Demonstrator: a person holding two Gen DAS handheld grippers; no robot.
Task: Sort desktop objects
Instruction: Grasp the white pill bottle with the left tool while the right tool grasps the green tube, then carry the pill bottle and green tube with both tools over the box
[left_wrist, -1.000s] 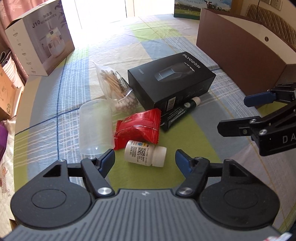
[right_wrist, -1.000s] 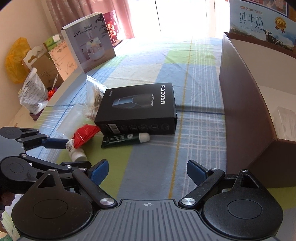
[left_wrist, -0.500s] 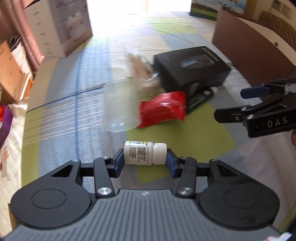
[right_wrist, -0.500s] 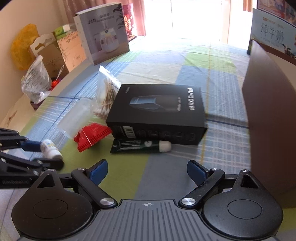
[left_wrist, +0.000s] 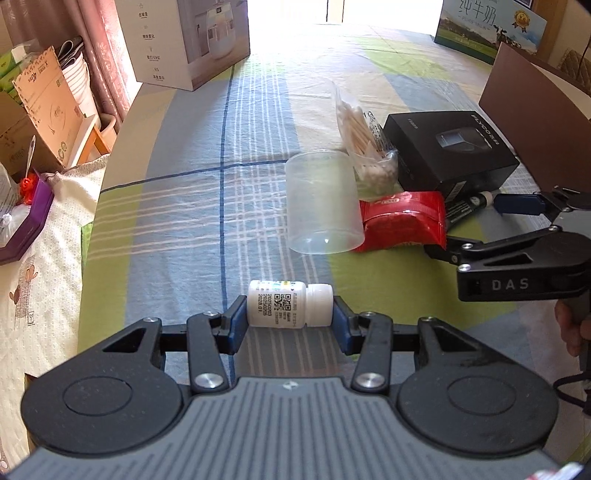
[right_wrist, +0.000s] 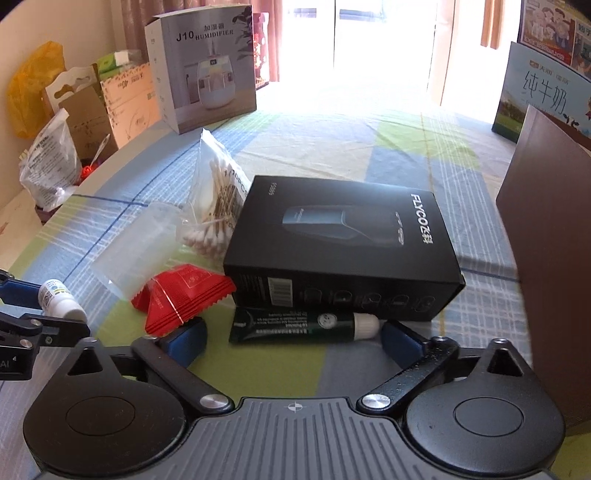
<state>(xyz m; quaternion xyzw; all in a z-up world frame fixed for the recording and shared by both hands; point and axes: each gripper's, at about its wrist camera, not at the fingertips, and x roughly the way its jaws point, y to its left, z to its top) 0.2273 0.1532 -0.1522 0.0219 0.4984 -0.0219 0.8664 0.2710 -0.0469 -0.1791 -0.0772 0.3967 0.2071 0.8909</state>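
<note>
My left gripper (left_wrist: 290, 325) is shut on a small white pill bottle (left_wrist: 288, 303), held sideways above the checked cloth; the bottle also shows in the right wrist view (right_wrist: 61, 300). My right gripper (right_wrist: 291, 338) is open, its fingertips either side of a dark green tube (right_wrist: 301, 325) that lies in front of a black Flyco box (right_wrist: 343, 247). A red packet (right_wrist: 183, 295), a clear plastic cup (left_wrist: 321, 205) on its side and a bag of cotton swabs (right_wrist: 216, 206) lie left of the box.
A tall brown box (right_wrist: 554, 266) stands at the right. A humidifier carton (right_wrist: 203, 70) stands at the far left of the table, a milk carton (right_wrist: 543, 92) at the far right. Cardboard boxes and bags (right_wrist: 48, 162) sit beyond the table's left edge.
My left gripper closed on the pill bottle and carried it back left, away from the red packet. My right gripper moved forward and down to the green tube.
</note>
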